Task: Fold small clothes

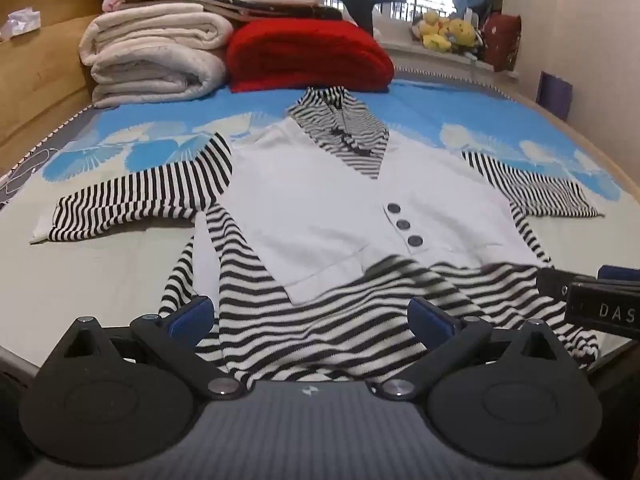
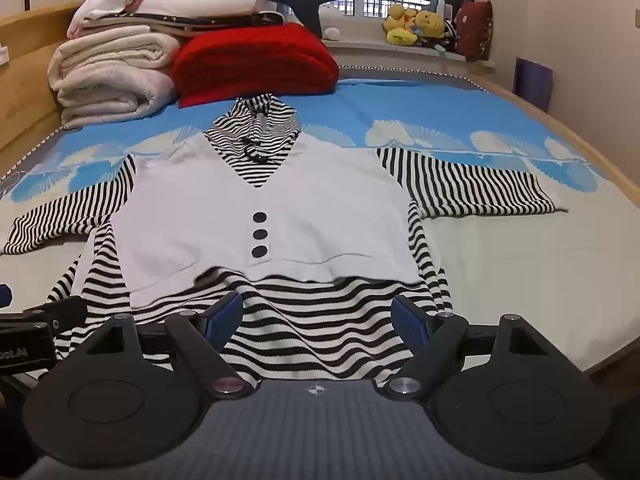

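Striped top beside "DAS"-lettered gripper

My left gripper is matt black plastic with blue rubbery pads and shiny metal pivot pins; my right gripper looks the same. The top is knitted cloth, its buttons smooth and dark. The blankets look fleecy, the headboard smooth wood.
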Demonstrator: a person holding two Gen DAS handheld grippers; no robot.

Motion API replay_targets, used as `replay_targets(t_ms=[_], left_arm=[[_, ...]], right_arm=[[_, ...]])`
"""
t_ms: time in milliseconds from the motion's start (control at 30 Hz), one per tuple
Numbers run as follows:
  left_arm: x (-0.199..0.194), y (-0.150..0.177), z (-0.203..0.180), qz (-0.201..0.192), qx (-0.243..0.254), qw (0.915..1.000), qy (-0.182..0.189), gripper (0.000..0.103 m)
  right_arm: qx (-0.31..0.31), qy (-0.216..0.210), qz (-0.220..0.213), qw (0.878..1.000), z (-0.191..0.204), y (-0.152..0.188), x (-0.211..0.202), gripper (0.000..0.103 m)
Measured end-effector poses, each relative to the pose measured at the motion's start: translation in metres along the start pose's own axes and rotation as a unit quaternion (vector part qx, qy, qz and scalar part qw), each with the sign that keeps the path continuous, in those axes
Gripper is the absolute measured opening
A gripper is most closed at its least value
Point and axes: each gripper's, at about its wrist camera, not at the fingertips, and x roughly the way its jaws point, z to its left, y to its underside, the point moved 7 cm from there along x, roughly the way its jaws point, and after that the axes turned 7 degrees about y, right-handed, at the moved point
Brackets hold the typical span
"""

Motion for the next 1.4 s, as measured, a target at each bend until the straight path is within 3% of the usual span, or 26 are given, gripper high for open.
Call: replay_targets(t_ms=[100, 367, 1400], left_arm=[[-0.004, 0.004, 0.007, -0.017, -0.011, 0.9998, 0.008, 0.103], [0.003, 0.008, -0.001, -0.004, -0.009, 0.9999, -0.005, 0.103], [0.003, 0.009, 0.002, -0.006, -0.026, 0.9996, 0.004, 0.103]], right_arm=[[-0.002, 0.0, -0.007, 1.0, 0.001, -0.002, 0.003, 0.082], [-0.012, 0.012, -0.013, 1.0, 0.004, 0.003, 0.002, 0.082], [-0.024, 0.0, -0.007, 1.0, 0.011, 0.002, 0.003, 0.082]])
